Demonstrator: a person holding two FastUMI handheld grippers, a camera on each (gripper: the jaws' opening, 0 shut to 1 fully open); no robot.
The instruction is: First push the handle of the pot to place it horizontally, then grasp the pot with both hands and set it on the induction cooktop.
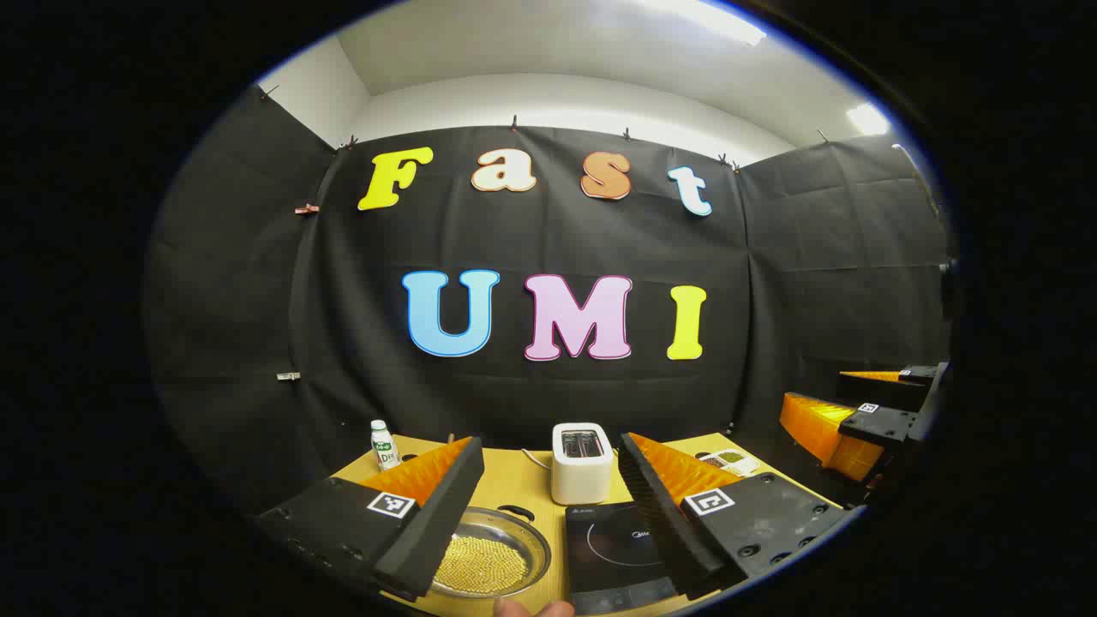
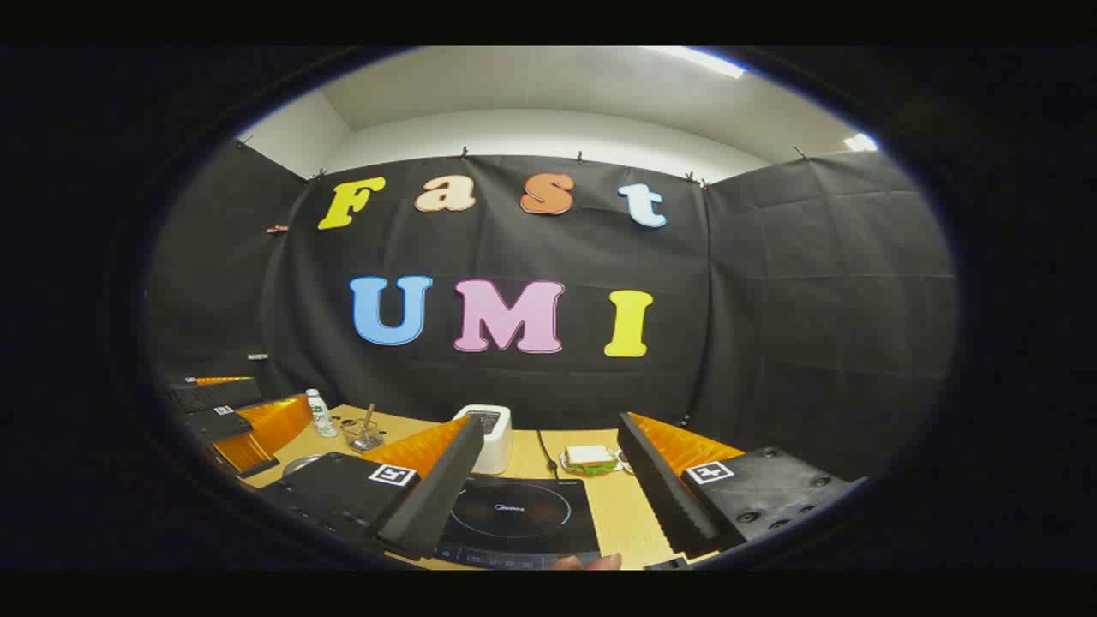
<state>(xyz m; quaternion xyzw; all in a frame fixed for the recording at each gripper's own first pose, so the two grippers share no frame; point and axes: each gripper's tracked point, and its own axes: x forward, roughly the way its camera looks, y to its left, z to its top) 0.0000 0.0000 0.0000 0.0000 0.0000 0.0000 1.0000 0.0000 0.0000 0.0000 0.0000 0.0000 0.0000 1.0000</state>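
Observation:
A steel pot (image 1: 488, 557) holding yellow grains sits on the wooden table between my left gripper's fingers, low in the left gripper view. Its dark handle (image 1: 515, 512) lies on the far rim. The black induction cooktop (image 1: 613, 548) lies just right of the pot. My left gripper (image 1: 548, 446) is open above the table, nothing between its fingers. My right gripper (image 2: 550, 422) is open too, hovering over the cooktop (image 2: 514, 514). A sliver of the pot's rim (image 2: 300, 464) peeks out left of the cooktop. Each gripper shows in the other's view, right gripper (image 1: 814, 390) and left gripper (image 2: 274, 398).
A white toaster (image 1: 583, 463) stands behind the cooktop with its cord trailing. A small bottle (image 1: 383, 446) stands at the far left. A sandwich on a plate (image 2: 589, 458) lies at the far right, and a small wire holder (image 2: 364, 435) stands near the bottle.

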